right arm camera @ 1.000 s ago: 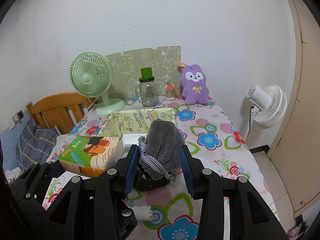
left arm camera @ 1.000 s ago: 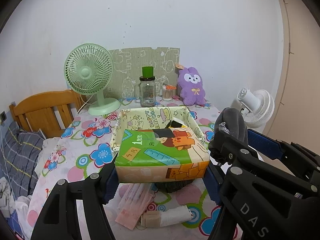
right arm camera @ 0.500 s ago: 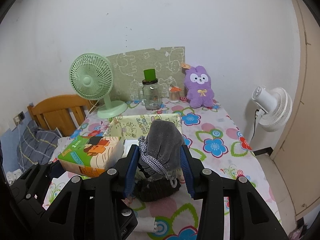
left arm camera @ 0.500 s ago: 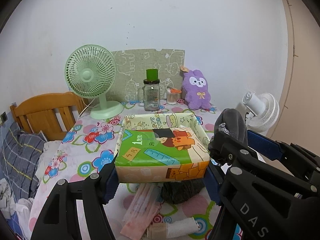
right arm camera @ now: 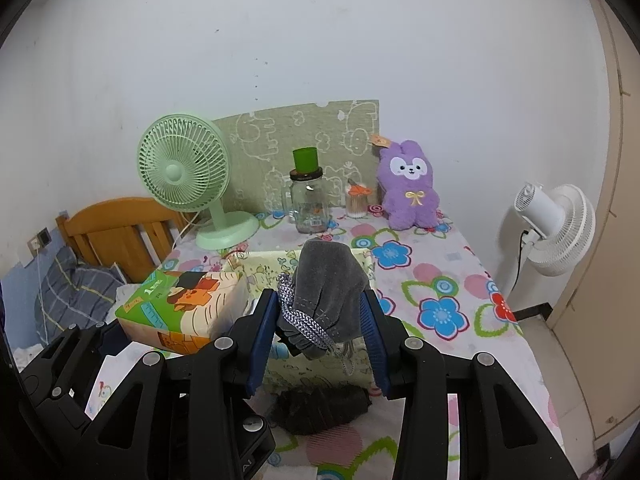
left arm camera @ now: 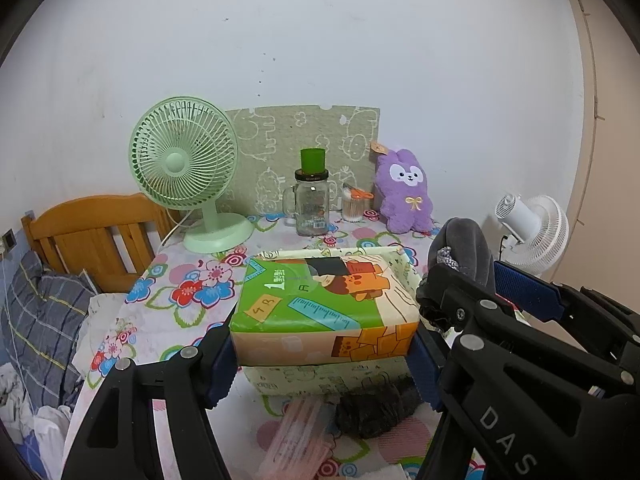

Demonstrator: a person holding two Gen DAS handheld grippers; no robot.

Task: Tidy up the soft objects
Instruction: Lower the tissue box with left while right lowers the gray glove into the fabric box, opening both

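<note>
My left gripper [left arm camera: 324,356] is shut on a soft tissue pack [left arm camera: 324,308] printed green and orange, held above the near edge of a yellow-green patterned box [left arm camera: 332,376]. My right gripper [right arm camera: 320,320] is shut on a grey drawstring pouch [right arm camera: 328,292] with a braided cord, held over the same box [right arm camera: 260,268]. The pouch also shows in the left wrist view [left arm camera: 464,248], and the tissue pack in the right wrist view [right arm camera: 180,304]. A dark fuzzy item [right arm camera: 320,404] lies on the table in front of the box.
The floral tablecloth [right arm camera: 440,288] holds a green desk fan [right arm camera: 188,180], a glass jar with green lid [right arm camera: 308,200], a cotton swab holder [right arm camera: 356,200] and a purple plush rabbit [right arm camera: 408,192] at the back. A pink packet [left arm camera: 296,440] lies near. A white floor fan [right arm camera: 556,224] stands right, a bed [left arm camera: 60,280] left.
Both grippers have moved forward and up toward the box with their loads; the tissue pack now covers the box's opening in the left wrist view. Both grips are unchanged.
</note>
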